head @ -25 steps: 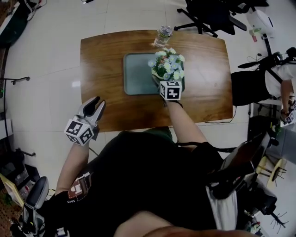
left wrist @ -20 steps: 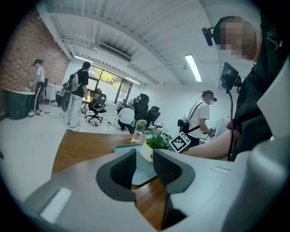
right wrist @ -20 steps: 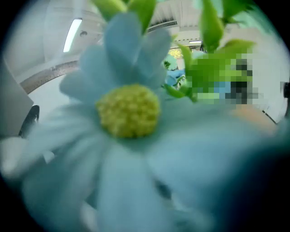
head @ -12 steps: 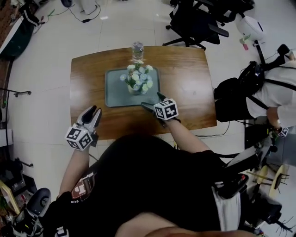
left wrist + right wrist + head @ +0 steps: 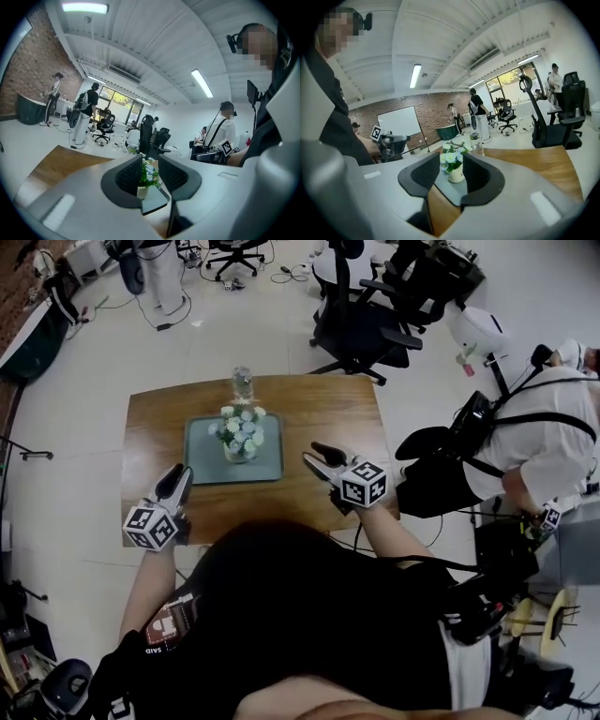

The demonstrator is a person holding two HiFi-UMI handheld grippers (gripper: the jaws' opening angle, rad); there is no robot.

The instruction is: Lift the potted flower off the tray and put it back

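The potted flower (image 5: 240, 432), white and pale blue blooms in a small white pot, stands upright in the middle of the grey-green tray (image 5: 267, 465) on the wooden table (image 5: 337, 418). My right gripper (image 5: 319, 457) hovers above the table to the right of the tray, well apart from the pot. Its jaws are closing with nothing between them. My left gripper (image 5: 176, 481) hangs by the table's near left edge, jaws a narrow gap apart and empty. Both gripper views look through the jaws at the distant potted flower (image 5: 148, 174) (image 5: 453, 161).
A clear water bottle (image 5: 243, 385) stands on the table just behind the tray. Black office chairs (image 5: 361, 320) stand on the floor beyond the table. A person in a white top (image 5: 548, 442) sits to the right, and more people stand far off at the left.
My right gripper has let go of the pot, pulled back to the right of the tray and narrowed its jaws. The flower now stands on the tray. My left gripper moved forward a little.
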